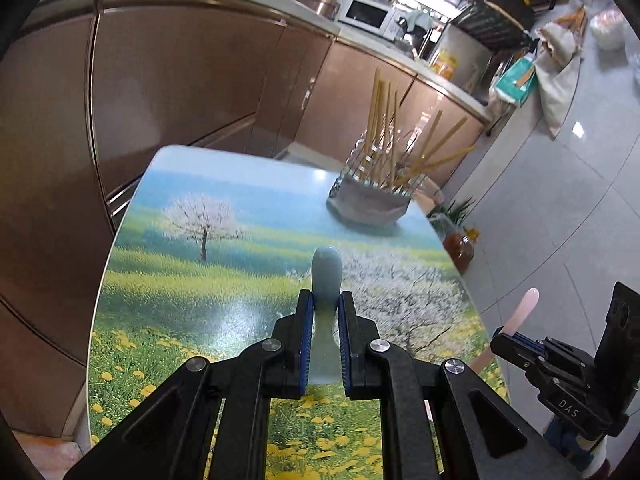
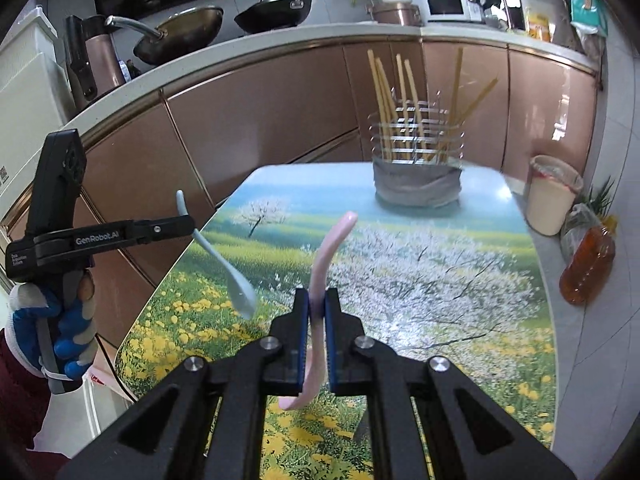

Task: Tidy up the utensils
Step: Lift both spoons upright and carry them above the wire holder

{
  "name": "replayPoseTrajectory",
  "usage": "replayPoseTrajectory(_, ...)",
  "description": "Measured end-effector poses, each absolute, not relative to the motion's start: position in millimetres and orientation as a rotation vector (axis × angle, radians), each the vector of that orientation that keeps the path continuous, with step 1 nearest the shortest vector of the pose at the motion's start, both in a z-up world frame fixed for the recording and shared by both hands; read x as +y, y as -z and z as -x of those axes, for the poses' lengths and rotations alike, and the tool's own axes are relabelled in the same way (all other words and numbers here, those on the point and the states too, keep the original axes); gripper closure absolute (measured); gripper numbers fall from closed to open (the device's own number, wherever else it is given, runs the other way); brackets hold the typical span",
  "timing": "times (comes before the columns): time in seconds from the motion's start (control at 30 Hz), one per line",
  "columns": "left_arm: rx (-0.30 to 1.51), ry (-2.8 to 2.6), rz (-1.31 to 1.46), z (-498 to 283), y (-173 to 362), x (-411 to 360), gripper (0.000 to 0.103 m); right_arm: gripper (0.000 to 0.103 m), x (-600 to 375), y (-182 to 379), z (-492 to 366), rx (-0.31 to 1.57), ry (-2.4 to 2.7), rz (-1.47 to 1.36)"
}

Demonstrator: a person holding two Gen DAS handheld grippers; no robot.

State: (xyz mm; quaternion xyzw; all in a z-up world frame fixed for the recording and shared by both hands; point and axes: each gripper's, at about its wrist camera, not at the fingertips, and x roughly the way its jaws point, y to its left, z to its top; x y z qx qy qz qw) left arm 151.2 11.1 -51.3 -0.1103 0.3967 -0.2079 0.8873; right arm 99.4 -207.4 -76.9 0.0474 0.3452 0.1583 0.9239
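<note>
Left gripper (image 1: 324, 320) clamping blue spoon (image 1: 326, 276), right gripper (image 2: 316, 320) clamping pink spoon (image 2: 330, 248). Both hovering over table (image 2: 440, 300); neither in holder (image 2: 418, 184) yet

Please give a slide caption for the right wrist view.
Right gripper holds pink spoon above table; chopstick holder ahead.

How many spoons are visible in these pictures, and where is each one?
2. The blue spoon is clamped in the left gripper; the pink spoon is clamped in the right gripper. Both are above the table.
</note>
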Motion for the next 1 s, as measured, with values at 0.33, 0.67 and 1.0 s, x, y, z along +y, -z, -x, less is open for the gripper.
replayPoseTrajectory(0.33,0.762,0.487,0.29,-185,-7,-1,0.092,0.096,-230,11,-130,0.593,-0.245,-0.058)
replayPoseTrajectory(0.67,0.642,0.535,0.302,-274,-77,-53,0.092,0.096,-248,-55,-233,0.47,-0.161,0.014)
replayPoseTrajectory(1.0,0.643,0.49,0.238,-366,-35,-121,0.092,0.096,-254,-31,-339,0.459,-0.059,0.163)
